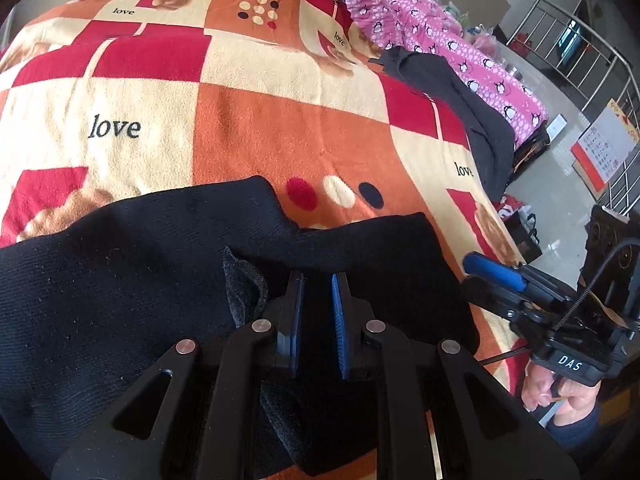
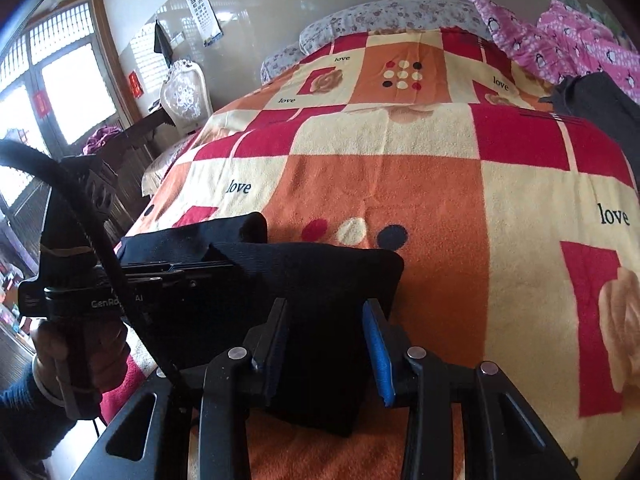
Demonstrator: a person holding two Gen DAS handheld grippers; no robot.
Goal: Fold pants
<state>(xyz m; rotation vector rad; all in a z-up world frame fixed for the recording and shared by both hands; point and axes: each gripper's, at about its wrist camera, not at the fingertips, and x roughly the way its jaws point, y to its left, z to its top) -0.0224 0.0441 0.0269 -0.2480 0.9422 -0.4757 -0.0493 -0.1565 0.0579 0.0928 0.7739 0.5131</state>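
Black pants [image 1: 120,280] lie in a folded bundle on the near edge of a checked orange, red and cream blanket [image 1: 280,120]. My left gripper [image 1: 318,280] sits over the pants with its jaws a narrow gap apart, black cloth between them. My right gripper [image 2: 326,308] stands open around the bundle's right end [image 2: 320,280], pads wide apart on either side. In the left wrist view the right gripper [image 1: 492,270] is at the pants' right edge. In the right wrist view the left gripper [image 2: 192,272] lies across the pants' left part.
A dark grey garment [image 1: 460,92] lies at the bed's right edge, beside pink penguin bedding [image 1: 440,36]. Floor, bags and a metal railing [image 1: 580,32] are on the right. A wooden bench and a white chair [image 2: 184,92] stand left of the bed.
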